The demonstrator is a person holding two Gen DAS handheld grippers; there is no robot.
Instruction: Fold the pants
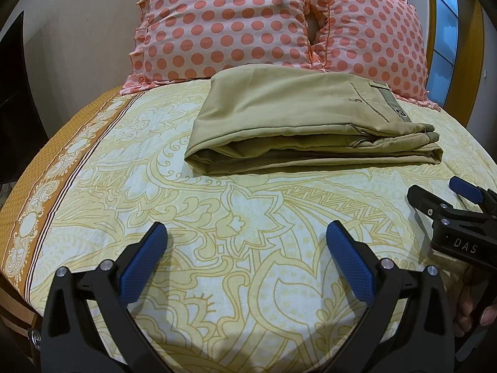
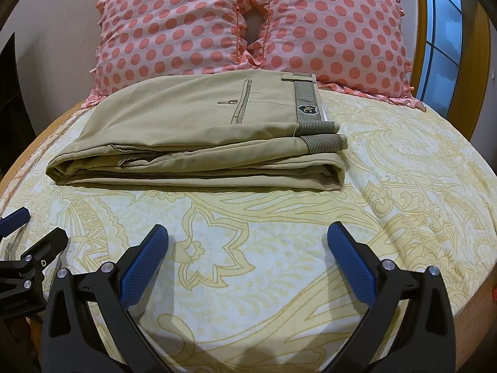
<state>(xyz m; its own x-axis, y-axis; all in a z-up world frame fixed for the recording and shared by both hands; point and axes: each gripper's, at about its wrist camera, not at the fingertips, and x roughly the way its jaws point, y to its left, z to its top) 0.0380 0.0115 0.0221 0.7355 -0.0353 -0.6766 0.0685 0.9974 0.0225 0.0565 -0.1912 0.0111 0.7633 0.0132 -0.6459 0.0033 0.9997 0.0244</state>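
Khaki pants (image 2: pixel 198 130) beyond right tool (image 2: pixel 248 248)

Bed: a bedsheet (image 1: pixel 217 248) in cream with a yellow floral scroll pattern covers it; a mustard-brown border band (image 1: pixel 62 161) runs along its left edge.
Pillows: 2 pink pillows (image 2: pixel 174 28) with coral polka dots and ruffled edges lean side by side at the head.
Wall: plain beige wall (image 1: pixel 84 25) behind.
Window: blue-lit panes (image 2: pixel 444 31) in a wooden frame at right.
Left edge: a dark furniture piece (image 1: pixel 12 93), unclear.
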